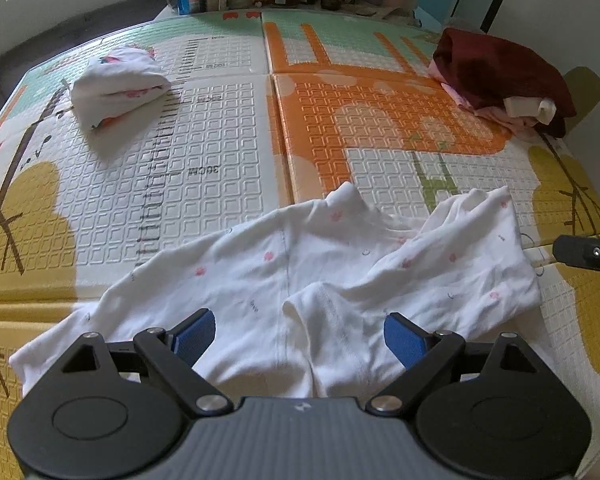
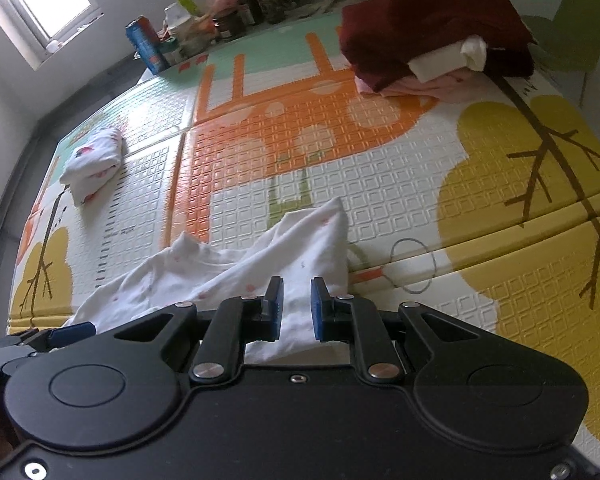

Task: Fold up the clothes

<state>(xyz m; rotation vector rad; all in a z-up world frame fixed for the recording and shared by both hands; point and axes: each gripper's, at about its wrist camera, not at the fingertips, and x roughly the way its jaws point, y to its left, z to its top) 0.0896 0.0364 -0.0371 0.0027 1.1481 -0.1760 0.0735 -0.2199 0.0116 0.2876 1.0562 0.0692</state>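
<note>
White flower-print garment (image 1: 300, 280) lies crumpled near; one folded white bundle (image 1: 116, 84) done (dark red pile (image 1: 500, 76) waits). Left tongs (image 1: 298, 334) gape empty; right tongs (image 2: 296, 308) nearly closed, cloth between.

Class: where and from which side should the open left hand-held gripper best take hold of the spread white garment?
Probably the raised fold of the white garment, between the left hand-held gripper pads. Come down from above on the near side: that ridge stands proud while the rest lies flat.

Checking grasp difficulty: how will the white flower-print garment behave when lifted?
The garment lies rumpled and creased, so it is probably floppy and would drape from the right gripper. It looks thin, likely light. On the textured mat it may drag rather than slide.
</note>
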